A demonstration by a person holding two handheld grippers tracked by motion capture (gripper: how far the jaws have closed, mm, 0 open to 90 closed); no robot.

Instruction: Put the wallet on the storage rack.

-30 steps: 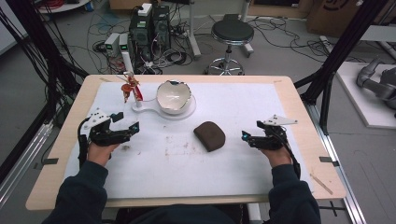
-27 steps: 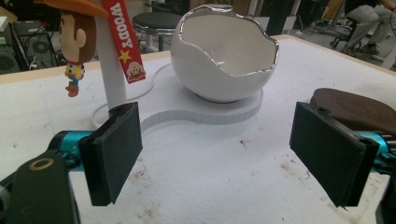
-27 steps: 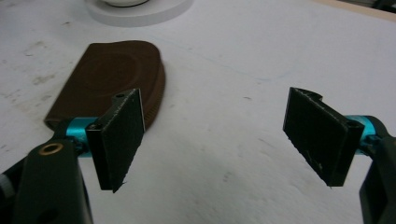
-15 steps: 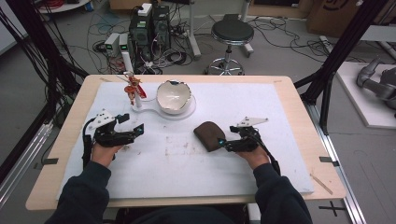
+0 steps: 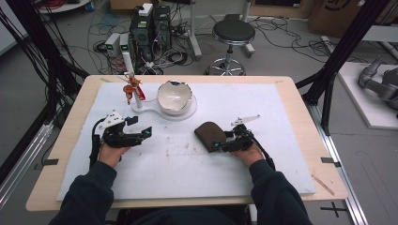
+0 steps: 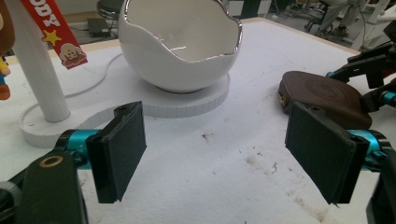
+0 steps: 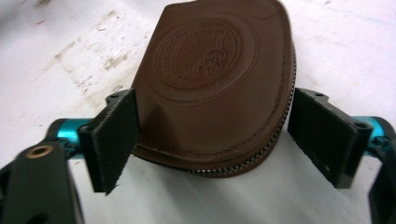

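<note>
Around near end of brown embossed leather zip pouch (image 7: 212,88): right gripper (image 7: 215,140) jaws wide, straddling it, unclamped. Left gripper (image 6: 217,154) well left of pouch, jaws wide, empty.

Dark navy sleeves (image 5: 89,192); each black claw (image 6: 224,161) has teal fittings and black cables.

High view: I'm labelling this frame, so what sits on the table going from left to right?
Left gripper → toy figure on a white post → white bowl → brown leather pouch → right gripper, its open jaws at the pouch's near end.
</note>
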